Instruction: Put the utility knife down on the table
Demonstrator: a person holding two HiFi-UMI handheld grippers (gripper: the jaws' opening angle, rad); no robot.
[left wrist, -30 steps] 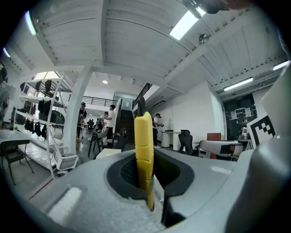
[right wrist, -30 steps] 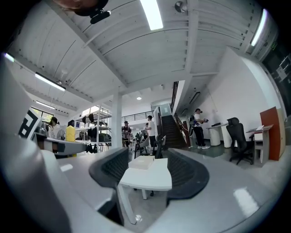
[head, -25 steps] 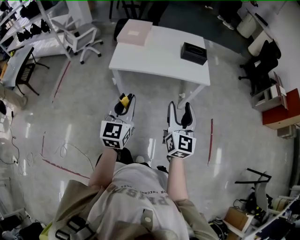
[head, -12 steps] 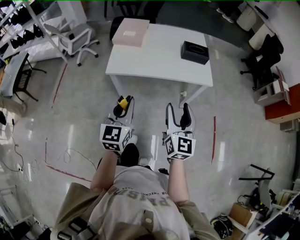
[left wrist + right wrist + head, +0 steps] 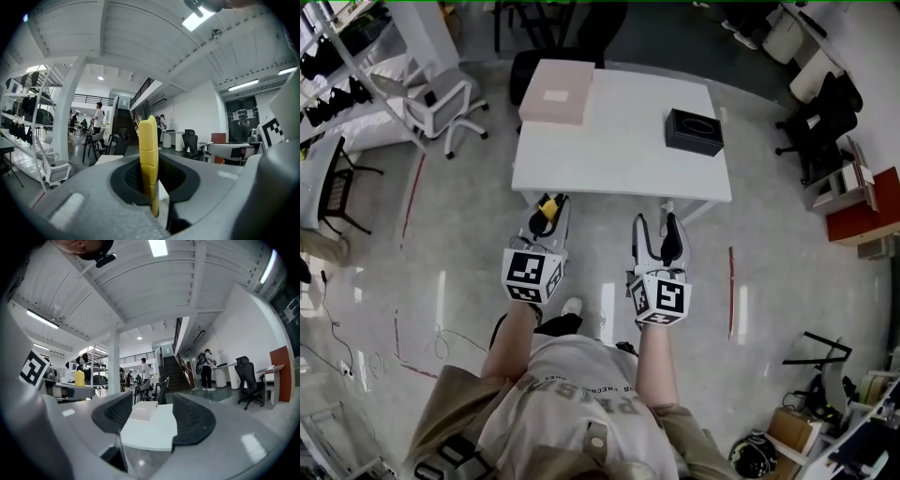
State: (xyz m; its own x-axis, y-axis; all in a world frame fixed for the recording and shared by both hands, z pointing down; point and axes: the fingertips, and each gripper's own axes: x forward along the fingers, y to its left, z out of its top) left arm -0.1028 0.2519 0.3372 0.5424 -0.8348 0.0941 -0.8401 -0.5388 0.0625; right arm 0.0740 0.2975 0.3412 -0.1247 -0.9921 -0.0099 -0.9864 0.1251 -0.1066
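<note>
Two grey tools: left tool (image 5: 548, 208) clamped on a slim, ridged yellow utility knife (image 5: 148, 150), right tool (image 5: 150, 414) agape, empty.

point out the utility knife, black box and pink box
utility knife (image 5: 148, 150), left gripper view, yellow body
black box (image 5: 694, 130), head view, top face
pink box (image 5: 556, 94), head view, top face

An open-plan office or lab hall: a white table (image 5: 619, 141), swivel chairs (image 5: 436, 101), storage racks (image 5: 28, 119), a staircase (image 5: 177, 373), and a polished floor (image 5: 469, 244) with tape lines.
</note>
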